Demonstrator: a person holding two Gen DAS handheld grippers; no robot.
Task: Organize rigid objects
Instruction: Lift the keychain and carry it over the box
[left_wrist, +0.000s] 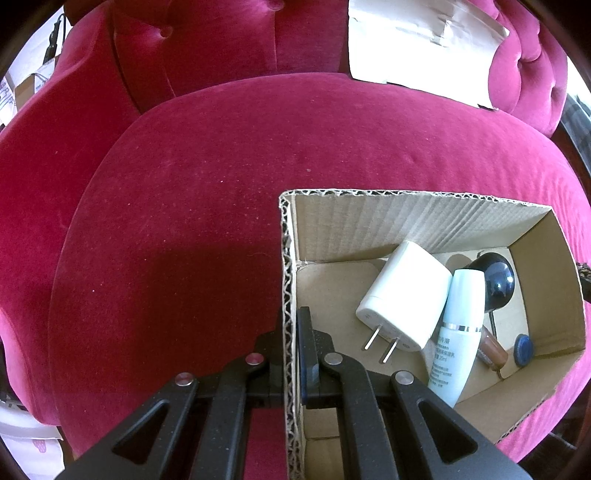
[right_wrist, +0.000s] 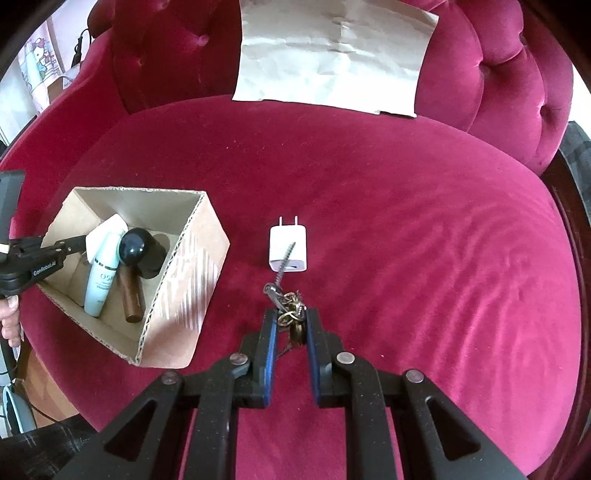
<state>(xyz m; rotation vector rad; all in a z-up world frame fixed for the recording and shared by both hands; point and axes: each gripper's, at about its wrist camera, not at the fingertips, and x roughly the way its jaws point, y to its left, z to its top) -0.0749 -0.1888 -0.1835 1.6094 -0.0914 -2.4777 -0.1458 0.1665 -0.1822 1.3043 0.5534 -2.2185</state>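
A cardboard box (left_wrist: 546, 280) (right_wrist: 192, 258) sits on a red velvet sofa seat. My left gripper (left_wrist: 290, 325) is shut on the box's left wall; it also shows in the right wrist view (right_wrist: 75, 243). The box holds a white charger (left_wrist: 404, 295), a pale blue bottle (left_wrist: 460, 332) (right_wrist: 101, 277), a dark round-headed object (left_wrist: 495, 280) (right_wrist: 135, 245), a brown tube (right_wrist: 129, 295) and a small blue cap (left_wrist: 523, 349). My right gripper (right_wrist: 291, 315) is shut on a metal keychain (right_wrist: 290, 301) with a chain, held above the seat. A second white charger (right_wrist: 287, 249) lies beyond it.
A sheet of crumpled paper (right_wrist: 332, 55) (left_wrist: 417, 48) leans against the tufted sofa back (right_wrist: 166, 48). The sofa seat (right_wrist: 406, 221) spreads wide to the right of the box. Room clutter shows past the sofa's left edge.
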